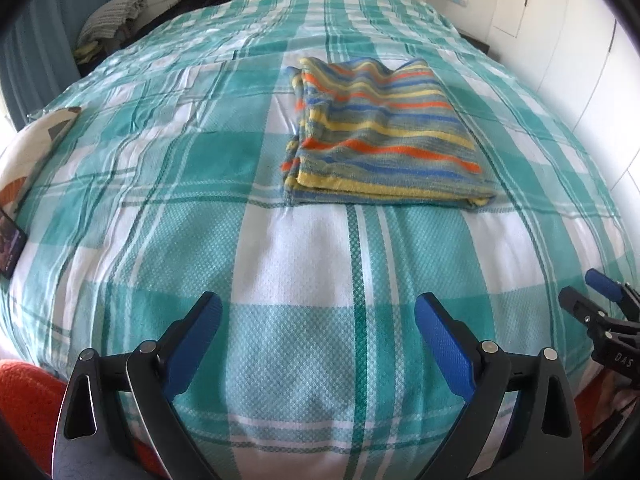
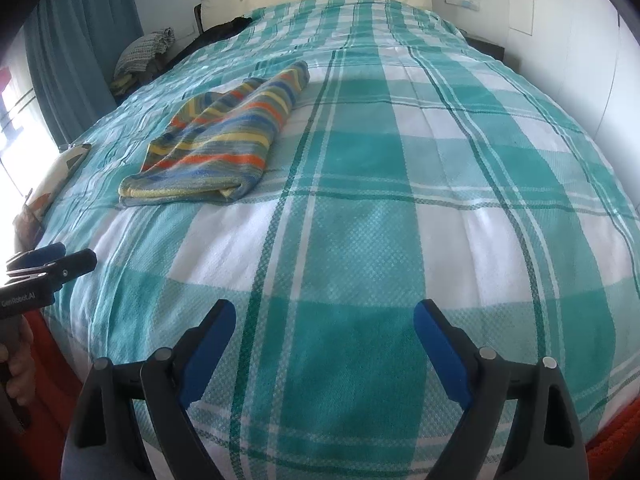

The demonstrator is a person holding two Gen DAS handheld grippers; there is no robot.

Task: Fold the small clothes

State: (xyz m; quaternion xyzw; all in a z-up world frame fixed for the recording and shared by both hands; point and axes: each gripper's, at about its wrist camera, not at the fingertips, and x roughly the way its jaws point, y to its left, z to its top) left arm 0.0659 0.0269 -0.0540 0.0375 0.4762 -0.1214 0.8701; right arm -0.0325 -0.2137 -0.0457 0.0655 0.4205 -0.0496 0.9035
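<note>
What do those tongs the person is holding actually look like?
Both look alike. The left tongs and right tongs have two black plastic fingers with silver pivot pins and textured blue pads. White lettering reads "GenRobot.AI" on the left body, seen from the right camera.

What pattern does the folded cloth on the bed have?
Folded cloth: orange, yellow, blue and grey stripes, clearest in left wrist view.

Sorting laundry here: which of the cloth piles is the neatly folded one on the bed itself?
The striped cloth with orange, blue and yellow bands, folded flat on the teal plaid bedspread. The grey checked pile sits crumpled beside the bed.
</note>
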